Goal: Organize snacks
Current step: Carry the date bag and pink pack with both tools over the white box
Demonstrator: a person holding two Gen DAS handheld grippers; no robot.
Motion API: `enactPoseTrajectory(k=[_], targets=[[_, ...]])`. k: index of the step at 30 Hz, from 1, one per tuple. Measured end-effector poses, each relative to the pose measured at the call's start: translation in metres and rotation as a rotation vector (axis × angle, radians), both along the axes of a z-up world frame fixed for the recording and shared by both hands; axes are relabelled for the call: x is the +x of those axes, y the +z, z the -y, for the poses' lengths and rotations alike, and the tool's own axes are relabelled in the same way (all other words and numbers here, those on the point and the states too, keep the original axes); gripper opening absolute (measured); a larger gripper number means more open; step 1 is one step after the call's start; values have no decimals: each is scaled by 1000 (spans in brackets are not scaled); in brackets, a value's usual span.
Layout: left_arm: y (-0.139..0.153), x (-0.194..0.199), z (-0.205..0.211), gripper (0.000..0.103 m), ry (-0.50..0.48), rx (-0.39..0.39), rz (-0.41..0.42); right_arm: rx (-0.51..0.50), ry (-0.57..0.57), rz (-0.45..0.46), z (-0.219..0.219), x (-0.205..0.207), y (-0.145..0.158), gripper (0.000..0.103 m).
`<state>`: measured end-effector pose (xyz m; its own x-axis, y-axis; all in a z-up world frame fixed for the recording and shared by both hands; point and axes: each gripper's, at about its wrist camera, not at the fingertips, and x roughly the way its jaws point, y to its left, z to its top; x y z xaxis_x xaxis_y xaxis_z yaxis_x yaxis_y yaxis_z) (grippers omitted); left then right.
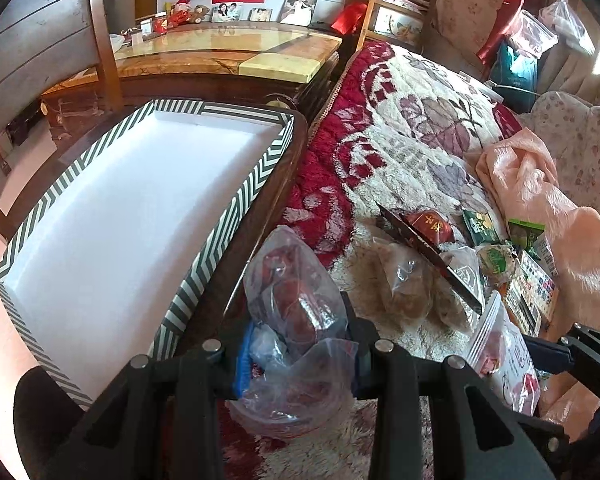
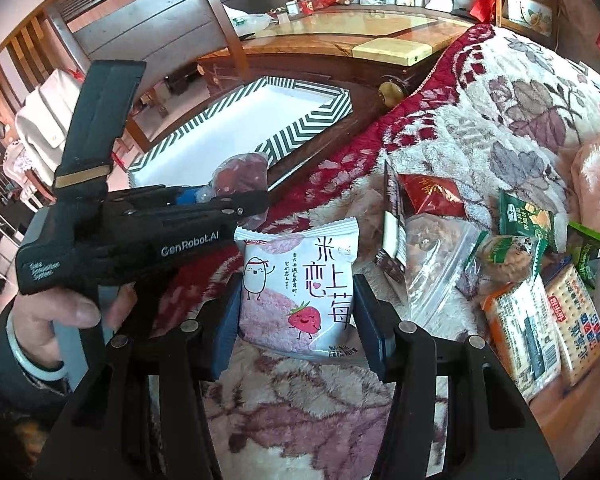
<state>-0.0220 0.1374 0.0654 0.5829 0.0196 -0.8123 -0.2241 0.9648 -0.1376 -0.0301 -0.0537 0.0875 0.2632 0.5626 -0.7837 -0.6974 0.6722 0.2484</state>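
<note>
From the left wrist camera, the left gripper (image 1: 296, 354) points forward and slightly down over the edge of a red and cream floral fleece blanket (image 1: 412, 128), its two black fingers with blue pads clamped on a crumpled clear plastic bag of dark red snacks (image 1: 296, 300); the bag bulges up and forward past the fingertips. Just left of it sits a shallow rectangular box with a white inside and grey-and-white chevron walls (image 1: 228, 216), resting on a dark wooden table (image 1: 276, 216) that meets the blanket. Farther right on the blanket lies a heap of packets, among them a clear zip bag of brown pieces (image 1: 404, 284) and a red foil packet (image 1: 430, 226), and the right gripper's black tip (image 1: 580, 350) shows at the right edge. From the right wrist camera, the right gripper (image 2: 296, 320) is held low over the blanket (image 2: 512, 92), fingers level and pointing ahead, closed against both sides of a white pouch printed with a pink strawberry and rice-grain cartoon (image 2: 300, 288), which stands upright between the pads. The left gripper (image 2: 236, 204) reaches across from the left, held in a hand (image 2: 72, 312) with a pale bangle at the wrist, carrying the dark red bag (image 2: 242, 176) near the chevron box (image 2: 260, 120). Cracker packs (image 2: 540, 320) and green packets (image 2: 526, 216) lie to the right.
</note>
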Motion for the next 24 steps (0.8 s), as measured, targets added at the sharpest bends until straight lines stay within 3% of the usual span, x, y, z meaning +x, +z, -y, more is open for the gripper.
enactPoseTrajectory(k=[9, 24], targets=[[10, 1, -7, 38, 18, 23, 7, -24, 9, 32, -17, 12, 6, 52], [17, 17, -80, 38, 159, 60, -24, -26, 108, 64, -104, 51, 19, 52]])
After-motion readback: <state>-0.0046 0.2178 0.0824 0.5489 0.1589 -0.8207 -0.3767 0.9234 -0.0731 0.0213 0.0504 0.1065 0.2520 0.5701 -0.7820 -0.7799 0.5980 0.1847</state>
